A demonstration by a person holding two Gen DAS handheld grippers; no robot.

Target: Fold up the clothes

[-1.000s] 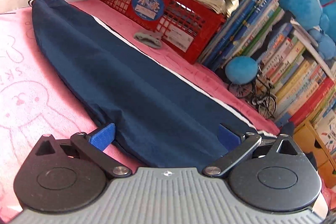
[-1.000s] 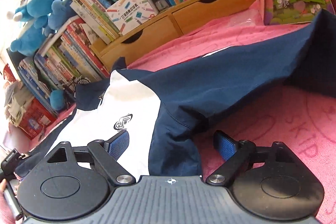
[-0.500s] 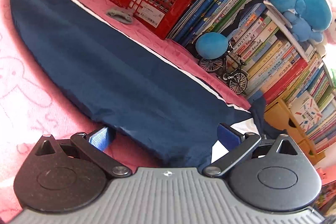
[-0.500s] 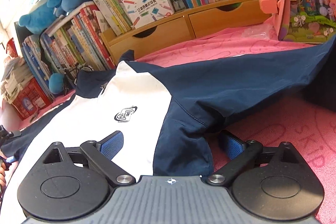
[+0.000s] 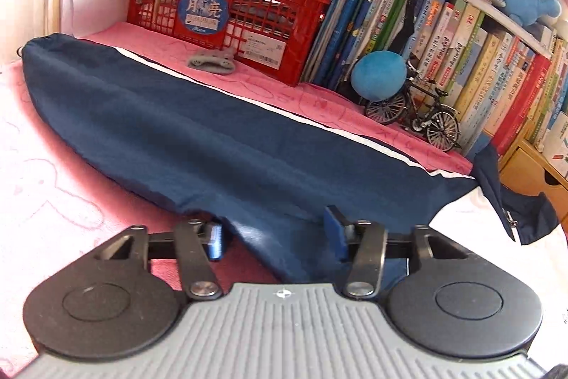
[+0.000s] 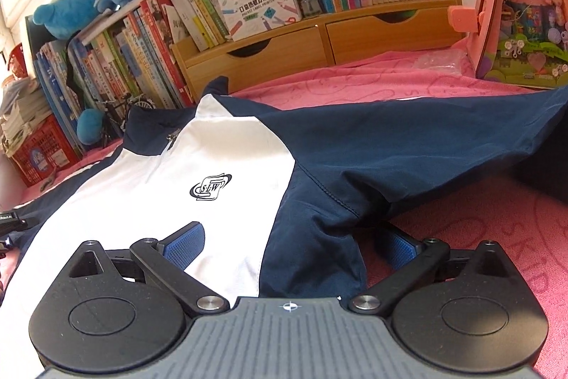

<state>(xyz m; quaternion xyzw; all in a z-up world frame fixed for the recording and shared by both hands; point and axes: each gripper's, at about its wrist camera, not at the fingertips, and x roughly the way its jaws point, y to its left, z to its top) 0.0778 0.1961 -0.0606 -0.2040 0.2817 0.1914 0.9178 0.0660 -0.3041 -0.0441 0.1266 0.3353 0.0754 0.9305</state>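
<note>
A navy and white jacket [image 6: 227,166] with a small dark logo lies spread on a pink towel [image 6: 479,219]. One long navy sleeve [image 5: 170,130] stretches away to the far left in the left wrist view. My left gripper [image 5: 275,238] sits at the near end of that sleeve. Its jaws are closing, with a bunched ridge of navy cloth pinched between the blue pads [image 5: 335,237]. My right gripper [image 6: 291,244] is opening wide at the jacket's side. One pad [image 6: 186,240] rests over the white front. The other is on the towel beside the navy underarm.
Behind the sleeve stand a red crate [image 5: 230,13] stacked with papers, leaning books [image 5: 461,52], a blue ball toy [image 5: 378,75], a model bicycle [image 5: 415,116] and a small grey object [image 5: 211,59]. Wooden drawers [image 6: 319,48] and a pink toy box [image 6: 525,6] line the far edge.
The left jaws have narrowed from wide apart onto the sleeve cloth, and that view has rolled. The right jaws have spread a little wider and its view has rolled too.
</note>
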